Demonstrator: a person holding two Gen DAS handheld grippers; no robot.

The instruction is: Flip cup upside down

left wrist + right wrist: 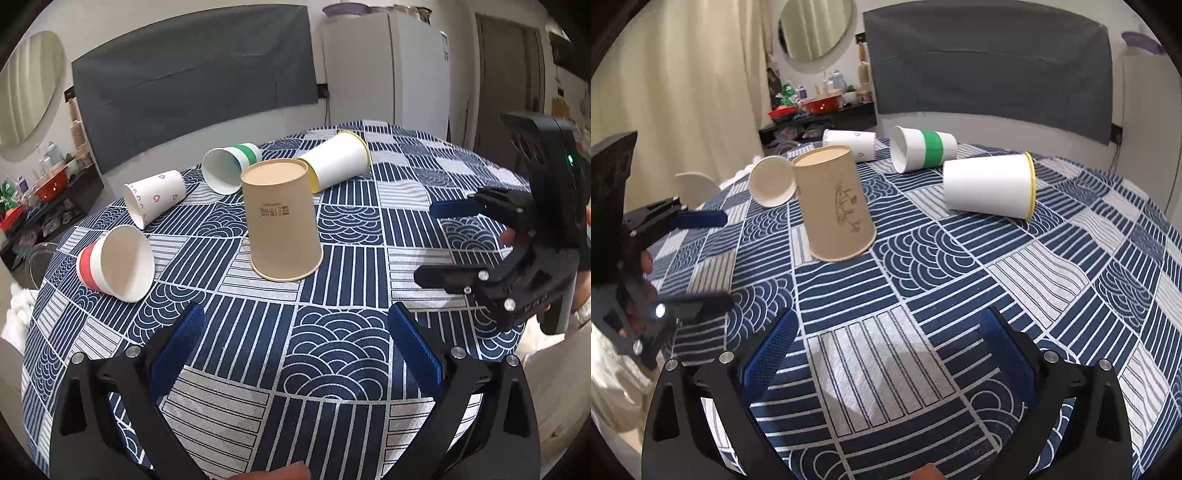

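A brown paper cup point(282, 221) stands upside down, mouth on the cloth, in the middle of the table; it also shows in the right wrist view point(836, 205). My left gripper point(295, 336) is open and empty, a short way in front of the cup. My right gripper point(886, 336) is open and empty, also short of the cup; it shows in the left wrist view point(436, 240) to the cup's right. The left gripper shows in the right wrist view point(713, 258) at the left.
Other paper cups lie on their sides on the blue patterned tablecloth point(332, 350): a red-banded one point(118, 264), a heart-print one point(155, 197), a green-banded one point(231, 166) and a yellow-rimmed one point(338, 160). A fridge point(384, 74) stands behind.
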